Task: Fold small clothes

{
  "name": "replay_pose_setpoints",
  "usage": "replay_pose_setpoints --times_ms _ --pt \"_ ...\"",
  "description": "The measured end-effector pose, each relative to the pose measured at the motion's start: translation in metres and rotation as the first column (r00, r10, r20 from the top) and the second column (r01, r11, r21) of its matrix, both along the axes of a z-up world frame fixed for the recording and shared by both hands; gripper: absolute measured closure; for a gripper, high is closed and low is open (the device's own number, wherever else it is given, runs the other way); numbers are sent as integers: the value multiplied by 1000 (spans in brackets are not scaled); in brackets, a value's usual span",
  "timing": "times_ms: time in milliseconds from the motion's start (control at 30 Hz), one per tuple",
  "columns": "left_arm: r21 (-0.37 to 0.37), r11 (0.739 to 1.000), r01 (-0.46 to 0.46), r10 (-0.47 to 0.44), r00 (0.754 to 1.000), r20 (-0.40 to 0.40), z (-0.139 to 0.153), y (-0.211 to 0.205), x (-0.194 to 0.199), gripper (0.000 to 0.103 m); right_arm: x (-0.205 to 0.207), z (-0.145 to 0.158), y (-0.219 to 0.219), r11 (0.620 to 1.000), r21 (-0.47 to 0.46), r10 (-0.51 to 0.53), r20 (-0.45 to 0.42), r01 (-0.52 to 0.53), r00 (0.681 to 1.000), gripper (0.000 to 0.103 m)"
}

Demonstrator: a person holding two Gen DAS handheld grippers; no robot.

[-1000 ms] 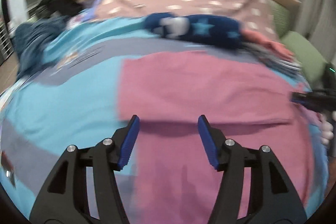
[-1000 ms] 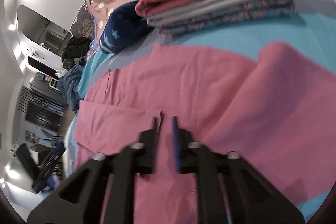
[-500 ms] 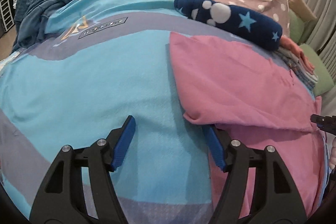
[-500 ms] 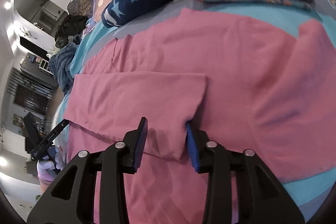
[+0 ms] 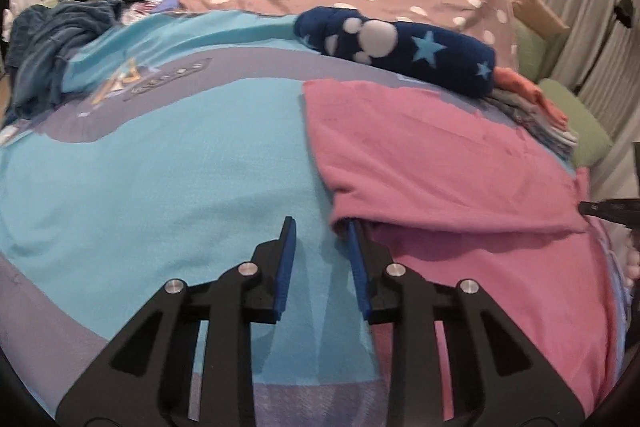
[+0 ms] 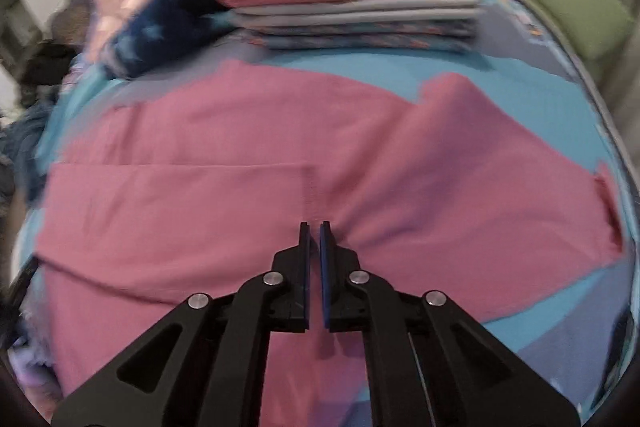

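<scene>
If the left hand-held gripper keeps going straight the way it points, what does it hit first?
Probably the blue bedspread just beside the pink garment's folded corner. The left hand-held gripper is closing with only its right finger at that corner; depth is unclear.

Lay spread over the blue-and-grey bed cover [image 5: 160, 167]: pink garment [image 6: 240, 155] under the claws, folded stack [image 6: 352, 11] and navy starred roll [image 5: 400, 51] beyond them.
</scene>
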State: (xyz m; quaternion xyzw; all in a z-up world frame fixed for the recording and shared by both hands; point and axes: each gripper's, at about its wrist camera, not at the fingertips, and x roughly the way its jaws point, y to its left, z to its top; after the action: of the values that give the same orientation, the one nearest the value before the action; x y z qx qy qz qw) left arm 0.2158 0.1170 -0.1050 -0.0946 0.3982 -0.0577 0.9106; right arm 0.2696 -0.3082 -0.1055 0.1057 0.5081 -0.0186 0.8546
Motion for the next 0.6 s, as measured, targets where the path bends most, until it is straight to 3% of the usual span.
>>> replay_pose_setpoints --times_ms 100,167,233,333,400,467,600 --pt "-46 999 15 -15 1000 -10 -3 4 1 76 3 25 22 999 -49 7 79 -3 997 84" --pt "-75 997 20 -22 1000 -17 -5 6 2 61 13 46 62 992 -49 119 120 -114 986 79" --pt "-95 995 33 -36 999 -25 -7 6 5 57 28 59 111 966 8 254 124 -257 959 71" --pt "-119 992 39 -43 998 -34 -9 5 11 60 53 65 190 898 34 432 117 -438 894 69" --pt "-134 991 30 -35 999 -37 -11 7 12 72 71 61 247 843 7 534 100 -538 839 69" --pt "-164 986 21 -28 999 -43 -13 12 12 82 84 55 289 807 1 589 76 -591 805 69" --pt "-207 978 13 -22 999 -41 -14 18 11 84 106 38 367 732 -43 681 17 -680 732 63"
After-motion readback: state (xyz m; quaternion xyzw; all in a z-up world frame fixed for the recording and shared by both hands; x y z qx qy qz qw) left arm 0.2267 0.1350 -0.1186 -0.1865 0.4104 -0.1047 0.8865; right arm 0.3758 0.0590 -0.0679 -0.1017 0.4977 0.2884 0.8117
